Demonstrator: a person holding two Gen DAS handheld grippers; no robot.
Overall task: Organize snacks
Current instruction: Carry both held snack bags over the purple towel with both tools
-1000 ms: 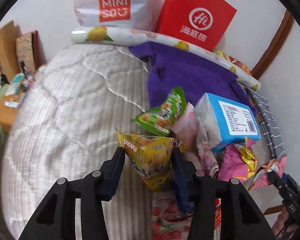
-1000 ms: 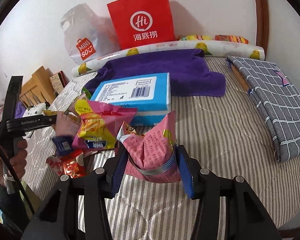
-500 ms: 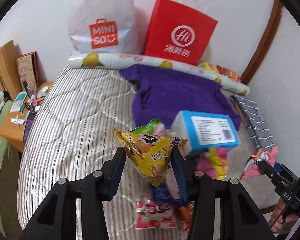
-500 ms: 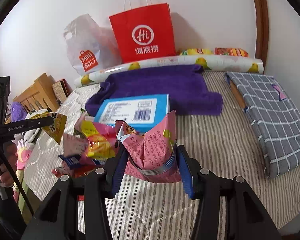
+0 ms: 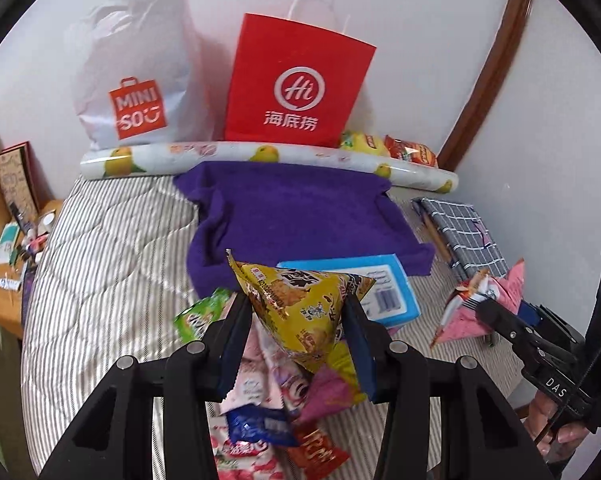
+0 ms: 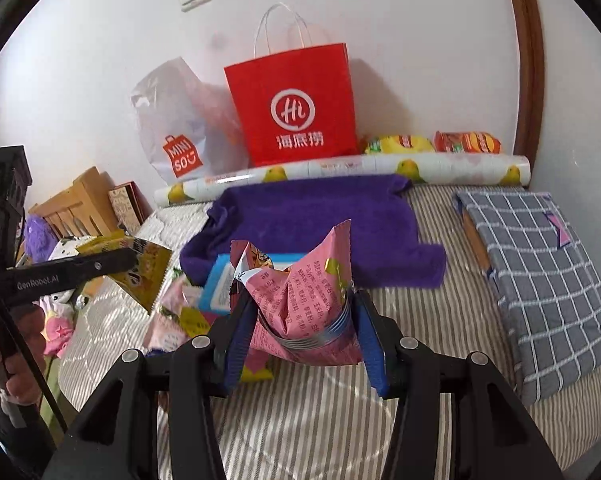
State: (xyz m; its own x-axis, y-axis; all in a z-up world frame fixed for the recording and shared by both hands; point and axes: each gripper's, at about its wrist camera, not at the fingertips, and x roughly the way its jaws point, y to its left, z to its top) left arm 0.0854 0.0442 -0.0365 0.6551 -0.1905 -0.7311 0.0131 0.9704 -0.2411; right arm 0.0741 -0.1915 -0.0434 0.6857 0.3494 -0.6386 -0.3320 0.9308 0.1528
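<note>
Bags [image 5: 298, 88] read "MINISO" and "Hi 海底捞"

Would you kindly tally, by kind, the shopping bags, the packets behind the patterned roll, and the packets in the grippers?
Shopping bags: 2 (red paper bag, white plastic bag)
Packets behind patterned roll: 2 (yellow packet, orange-red packet)
Gripped packets: 2 (golden packet in left gripper, pink packet in right gripper)
Total: 6
</note>
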